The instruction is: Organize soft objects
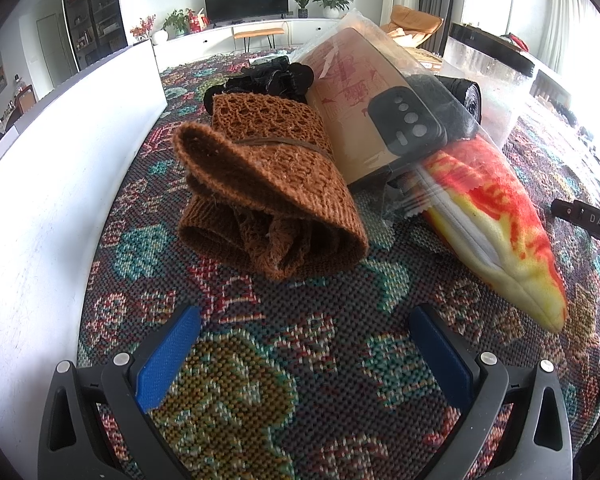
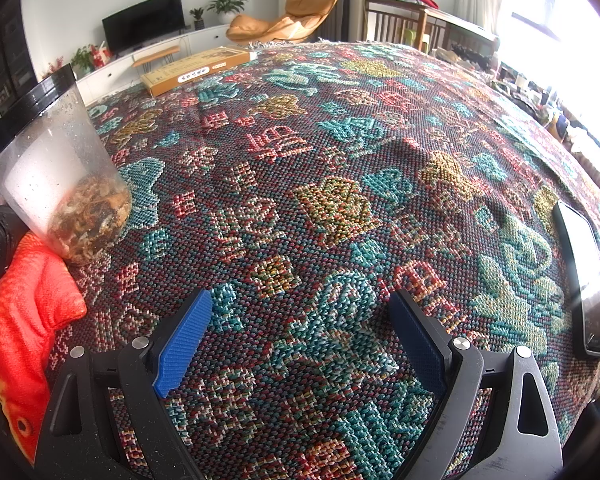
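A patterned woven tablecloth [image 1: 300,360] in red, teal and gold covers the table. The left gripper [image 1: 304,320] hovers over it, blue pads spread apart, empty. At its twelve o'clock lies a rolled brown knitted cloth [image 1: 268,184]; at two o'clock a red-and-yellow plush fish [image 1: 496,224]. The right gripper [image 2: 300,304] is likewise spread apart and empty, a clear lidded plastic jar [image 2: 56,168] at its ten o'clock.
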Tool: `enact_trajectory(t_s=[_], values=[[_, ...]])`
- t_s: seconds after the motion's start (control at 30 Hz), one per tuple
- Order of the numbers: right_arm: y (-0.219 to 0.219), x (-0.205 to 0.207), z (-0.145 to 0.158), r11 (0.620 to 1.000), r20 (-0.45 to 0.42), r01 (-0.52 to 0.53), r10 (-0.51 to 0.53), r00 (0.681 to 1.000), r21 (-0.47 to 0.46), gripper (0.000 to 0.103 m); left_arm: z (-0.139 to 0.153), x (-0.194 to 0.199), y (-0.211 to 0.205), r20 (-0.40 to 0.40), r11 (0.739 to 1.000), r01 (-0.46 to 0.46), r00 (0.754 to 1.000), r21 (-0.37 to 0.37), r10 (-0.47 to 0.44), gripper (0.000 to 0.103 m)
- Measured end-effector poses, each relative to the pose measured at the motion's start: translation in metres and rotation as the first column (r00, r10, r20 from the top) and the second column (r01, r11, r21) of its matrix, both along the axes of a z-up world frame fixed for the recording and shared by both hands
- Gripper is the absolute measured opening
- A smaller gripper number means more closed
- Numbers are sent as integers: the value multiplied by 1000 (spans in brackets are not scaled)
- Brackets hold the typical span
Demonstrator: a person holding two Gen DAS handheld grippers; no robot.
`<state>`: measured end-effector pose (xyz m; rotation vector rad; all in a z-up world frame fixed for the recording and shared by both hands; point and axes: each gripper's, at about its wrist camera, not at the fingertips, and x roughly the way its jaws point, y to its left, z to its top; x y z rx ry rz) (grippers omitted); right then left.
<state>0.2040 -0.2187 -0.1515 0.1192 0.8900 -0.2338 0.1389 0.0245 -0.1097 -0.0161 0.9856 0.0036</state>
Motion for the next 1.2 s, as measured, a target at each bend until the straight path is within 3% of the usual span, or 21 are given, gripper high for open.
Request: enact_trajectory(t_s=[0.07,0.2,0.3,0.47,0.57,0.63,0.7,0.77,0.83,0.97,1.03,1.07,1.1,1.2], values=[[0,0,0,1000,0,0,0,1000,0,92,3,-13,3,-33,1000,5,999,-30,-6,103],[0,0,0,1000,0,0,0,1000,0,92,16,-44,17,-15,981,63,998,-181,-67,103],[0,0,0,1000,0,0,0,1000,0,92,35,-43,24,32,977,66,998,-201,-61,103],[0,0,0,1000,0,0,0,1000,0,92,63,15,26,69,990,21,998,-138,-12,103],[0,0,0,1000,0,0,0,1000,0,92,50,67,25,-15,997,-25,1000,-73,24,103],[0,0,0,1000,0,0,0,1000,0,92,31,90,35,-114,993,-46,993,-105,34,102],[0,0,0,1000,0,0,0,1000,0,92,20,94,49,-167,978,-88,984,-189,56,73],[0,0,0,1000,0,0,0,1000,0,92,27,83,60,-139,960,-103,988,-262,69,66],[0,0,-1,1000,0,0,0,1000,-1,92,37,68,61,-116,963,-105,990,-247,79,64],[-6,5,3,999,-25,-8,9,1000,32,90,51,28,57,-77,957,-53,996,-286,32,63],[-6,2,17,970,-31,-104,114,993,218,88,56,12,57,-61,956,-46,998,-288,29,64],[2,-4,26,930,-4,-178,189,982,321,88,57,4,57,-55,957,-47,998,-286,33,64],[18,-10,36,899,8,-242,257,966,366,88,57,-3,57,-50,956,-52,998,-288,39,64],[89,-17,54,817,22,-465,487,873,340,88,56,-13,58,-49,949,-71,997,-307,59,64]])
